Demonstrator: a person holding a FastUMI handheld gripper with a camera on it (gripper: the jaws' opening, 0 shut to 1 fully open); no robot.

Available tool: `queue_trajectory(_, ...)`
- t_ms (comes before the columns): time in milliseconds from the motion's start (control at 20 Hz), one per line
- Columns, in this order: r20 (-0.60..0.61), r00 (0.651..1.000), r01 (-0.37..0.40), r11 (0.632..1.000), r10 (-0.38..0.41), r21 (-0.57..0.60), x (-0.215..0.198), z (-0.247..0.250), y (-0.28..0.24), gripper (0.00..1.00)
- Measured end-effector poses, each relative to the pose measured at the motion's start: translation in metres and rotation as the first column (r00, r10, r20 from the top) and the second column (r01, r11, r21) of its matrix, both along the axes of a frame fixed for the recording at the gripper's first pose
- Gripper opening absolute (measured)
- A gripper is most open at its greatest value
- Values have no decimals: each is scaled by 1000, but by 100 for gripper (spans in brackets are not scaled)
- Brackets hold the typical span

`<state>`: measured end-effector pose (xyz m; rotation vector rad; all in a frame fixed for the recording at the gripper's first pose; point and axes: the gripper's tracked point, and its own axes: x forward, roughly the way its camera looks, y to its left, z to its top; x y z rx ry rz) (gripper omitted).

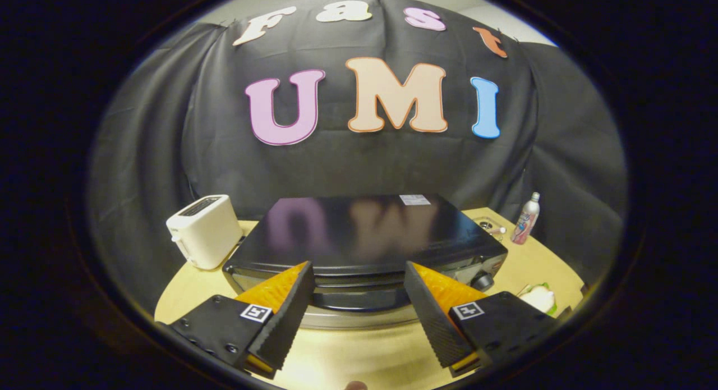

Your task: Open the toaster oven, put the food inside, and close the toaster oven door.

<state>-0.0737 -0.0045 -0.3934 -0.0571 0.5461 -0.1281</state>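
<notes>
Gripper [359,272] camera faces toaster oven [364,233] closely.

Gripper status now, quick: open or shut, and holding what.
Gripper: open, fingers spread apart and holding nothing, poised just in front of the toaster oven at its door handle, which sits in the gap between them.

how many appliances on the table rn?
2: the black toaster oven just ahead of the open gripper, and a white toaster touching or nearly touching its left side. More may sit hidden behind the oven.
</notes>
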Motion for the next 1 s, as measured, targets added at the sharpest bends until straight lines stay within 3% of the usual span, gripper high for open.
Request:
queue_trajectory(500, -89, 996, 11, 998, -15, -54, -80, -12, -4, 100)
queue_trajectory(1000, -304, 953, -9, 997, -17, -82, -149, -91, -10, 98)
